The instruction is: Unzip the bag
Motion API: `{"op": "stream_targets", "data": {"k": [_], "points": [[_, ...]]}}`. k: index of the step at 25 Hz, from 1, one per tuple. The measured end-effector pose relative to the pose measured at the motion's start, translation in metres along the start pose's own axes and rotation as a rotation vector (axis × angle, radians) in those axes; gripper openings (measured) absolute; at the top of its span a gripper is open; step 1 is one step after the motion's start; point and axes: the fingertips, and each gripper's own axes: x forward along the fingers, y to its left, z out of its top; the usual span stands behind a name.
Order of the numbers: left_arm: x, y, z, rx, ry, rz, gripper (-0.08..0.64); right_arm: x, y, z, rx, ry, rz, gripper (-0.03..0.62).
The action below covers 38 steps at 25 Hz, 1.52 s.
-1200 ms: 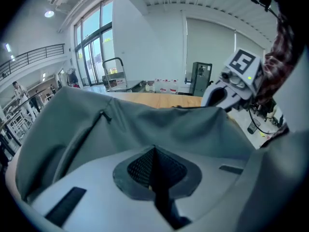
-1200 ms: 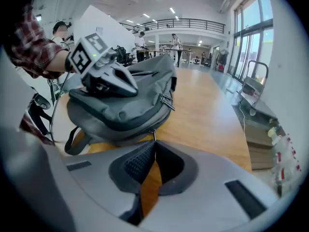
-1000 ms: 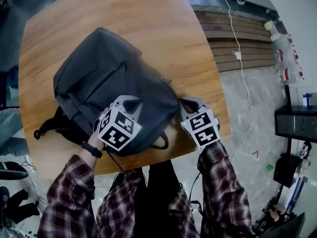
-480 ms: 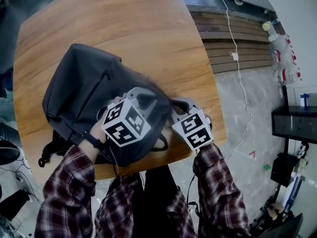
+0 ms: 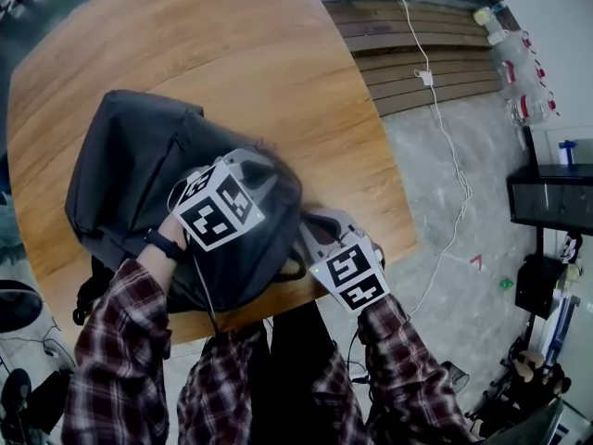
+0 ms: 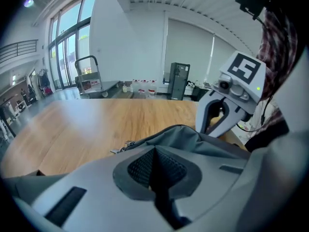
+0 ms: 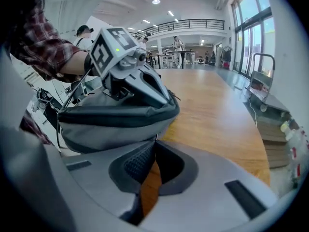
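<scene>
A dark grey backpack lies on the wooden table, near its front edge. My left gripper rests on top of the bag at its right end. Its jaws are shut against the bag's fabric, seemingly on a zipper pull that the pads hide. Two metal zipper pulls show just left of them. My right gripper sits at the bag's right edge. In the right gripper view its tips pinch the bag's lower edge, and my left gripper lies across the bag.
The table's front right corner is close to the right gripper. On the floor to the right are a white cable, bottles and a black cabinet. A bag strap hangs over the near edge.
My left gripper has travelled from the bag's near edge up across the top toward its far right end. The bag's top end has bunched and lifted. The right gripper stayed at the bag's right edge.
</scene>
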Motion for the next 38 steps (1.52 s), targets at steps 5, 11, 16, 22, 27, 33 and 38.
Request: {"op": "stream_targets", "data": {"k": [5, 11, 16, 22, 27, 33, 38], "points": [[0.007, 0.021, 0.007, -0.03, 0.005, 0.062, 0.009, -0.019, 0.024, -0.016, 0.081, -0.016, -0.005, 0.016], [0.006, 0.069, 0.014, -0.097, 0.005, 0.2, 0.009, -0.037, 0.065, -0.013, 0.157, -0.073, 0.046, 0.017], [0.006, 0.101, 0.012, -0.168, 0.007, 0.339, 0.009, -0.035, 0.084, -0.007, 0.156, -0.102, 0.069, 0.016], [-0.019, 0.07, 0.008, -0.134, -0.02, 0.279, 0.009, -0.033, 0.069, -0.015, 0.084, -0.071, 0.024, 0.015], [-0.06, 0.003, -0.046, 0.037, 0.06, 0.114, 0.009, -0.036, 0.039, -0.017, 0.041, -0.059, -0.027, 0.017], [-0.092, -0.033, -0.089, 0.008, 0.061, 0.147, 0.009, -0.033, -0.018, -0.007, -0.035, -0.039, -0.109, 0.017], [-0.079, -0.049, -0.077, -0.184, 0.017, 0.139, 0.009, -0.018, -0.059, 0.01, -0.137, 0.001, -0.15, 0.017]]}}
